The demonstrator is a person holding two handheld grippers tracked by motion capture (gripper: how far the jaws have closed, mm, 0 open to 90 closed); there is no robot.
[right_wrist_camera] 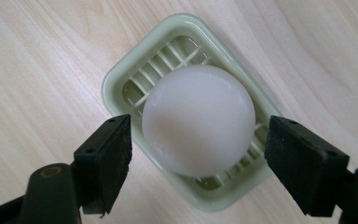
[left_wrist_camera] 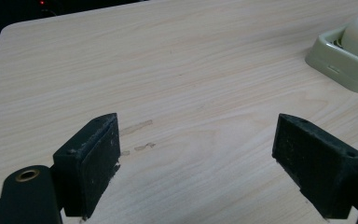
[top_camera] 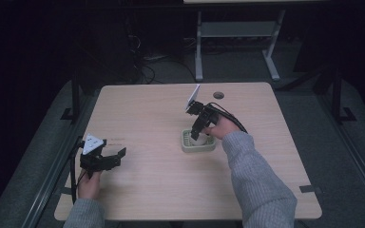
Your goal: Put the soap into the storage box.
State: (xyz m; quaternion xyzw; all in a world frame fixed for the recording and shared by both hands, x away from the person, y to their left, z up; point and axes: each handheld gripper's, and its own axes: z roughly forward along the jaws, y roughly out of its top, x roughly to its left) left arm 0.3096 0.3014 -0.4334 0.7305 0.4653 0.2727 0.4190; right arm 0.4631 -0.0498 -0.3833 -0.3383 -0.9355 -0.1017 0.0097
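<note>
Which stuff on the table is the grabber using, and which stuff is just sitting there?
In use:
- white soap
- green soap dish under it
- right gripper, open around the soap

Just there:
- left gripper, open over bare table
- round hole in the tabletop

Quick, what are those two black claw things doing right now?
Left gripper: open, holding nothing, over bare wooden table.
Right gripper: open, jaws either side of the round white soap bar in the pale green plastic dish.

A white soap (right_wrist_camera: 198, 119) sat in a pale green slatted dish (right_wrist_camera: 121, 77); the worktop (top_camera: 147, 109) was light woodgrain, the claws black
</note>
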